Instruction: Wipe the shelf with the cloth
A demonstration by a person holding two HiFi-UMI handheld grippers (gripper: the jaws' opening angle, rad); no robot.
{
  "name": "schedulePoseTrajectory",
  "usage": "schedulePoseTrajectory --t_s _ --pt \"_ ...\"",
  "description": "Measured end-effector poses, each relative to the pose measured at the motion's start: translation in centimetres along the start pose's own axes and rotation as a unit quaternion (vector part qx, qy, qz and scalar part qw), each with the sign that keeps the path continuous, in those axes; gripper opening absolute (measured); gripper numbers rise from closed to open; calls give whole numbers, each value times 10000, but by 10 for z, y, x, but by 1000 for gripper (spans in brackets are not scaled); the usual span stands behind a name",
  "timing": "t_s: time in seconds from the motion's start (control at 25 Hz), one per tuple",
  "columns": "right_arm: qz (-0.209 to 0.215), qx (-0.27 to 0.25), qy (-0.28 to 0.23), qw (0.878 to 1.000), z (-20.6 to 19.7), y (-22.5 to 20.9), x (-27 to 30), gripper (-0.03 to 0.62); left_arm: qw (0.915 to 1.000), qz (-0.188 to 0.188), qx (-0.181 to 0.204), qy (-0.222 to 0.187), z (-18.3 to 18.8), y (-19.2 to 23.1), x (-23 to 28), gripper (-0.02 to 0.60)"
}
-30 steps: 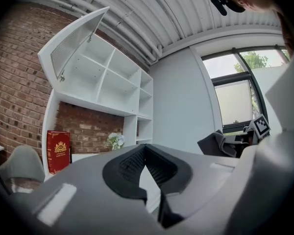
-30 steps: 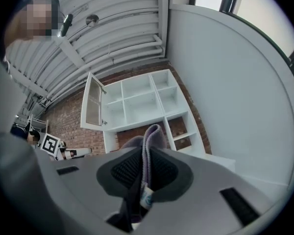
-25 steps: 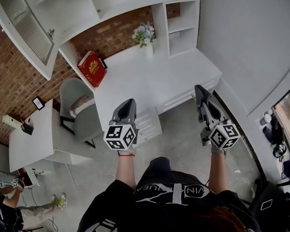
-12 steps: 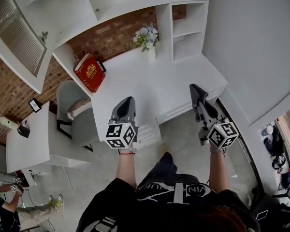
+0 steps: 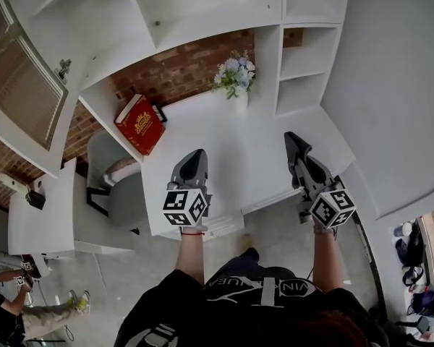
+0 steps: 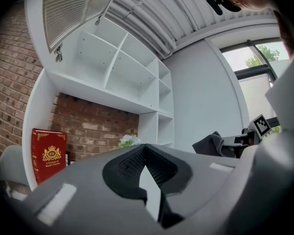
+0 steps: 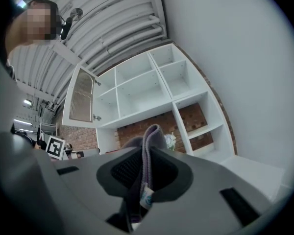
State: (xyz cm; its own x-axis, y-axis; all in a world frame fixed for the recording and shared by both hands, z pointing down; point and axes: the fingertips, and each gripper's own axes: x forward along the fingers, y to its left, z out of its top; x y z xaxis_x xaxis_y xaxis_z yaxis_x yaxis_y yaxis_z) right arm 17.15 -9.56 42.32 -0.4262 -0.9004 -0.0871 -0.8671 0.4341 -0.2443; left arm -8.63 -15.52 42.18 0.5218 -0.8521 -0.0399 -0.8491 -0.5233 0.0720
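A grey-purple cloth (image 7: 149,140) is pinched between the jaws of my right gripper (image 7: 146,153), folded and sticking up past the tips. In the left gripper view the same cloth (image 6: 214,144) shows as a dark bundle at the right. In the head view my right gripper (image 5: 293,139) hangs over the right part of the white desk (image 5: 224,132). My left gripper (image 5: 194,155) is over the desk's front left, shut with nothing in it (image 6: 145,148). The white shelf unit (image 5: 195,16) stands above the desk, with small open cubbies (image 5: 307,63) at the right.
A red book (image 5: 139,123) leans at the desk's left end and a vase of flowers (image 5: 236,74) stands at the back. A louvred cabinet door (image 5: 18,96) hangs open at upper left. A grey chair (image 5: 112,172) and a low white table (image 5: 43,219) are at the left.
The person has stepped towards the desk, so both grippers now hang over its top instead of the floor. The cloth stays in the right gripper. The left stays shut.
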Motion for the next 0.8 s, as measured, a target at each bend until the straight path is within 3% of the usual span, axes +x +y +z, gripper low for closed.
schedulePoseTrajectory --t_s 0.32,0.8 --pt "553 -66 -32 9984 13 -12 106 57 9987 476 5 -174 19 66 50 11" --pt "1368 -82 -237 9903 33 -2 213 57 9975 674 72 -207 38 110 95 11"
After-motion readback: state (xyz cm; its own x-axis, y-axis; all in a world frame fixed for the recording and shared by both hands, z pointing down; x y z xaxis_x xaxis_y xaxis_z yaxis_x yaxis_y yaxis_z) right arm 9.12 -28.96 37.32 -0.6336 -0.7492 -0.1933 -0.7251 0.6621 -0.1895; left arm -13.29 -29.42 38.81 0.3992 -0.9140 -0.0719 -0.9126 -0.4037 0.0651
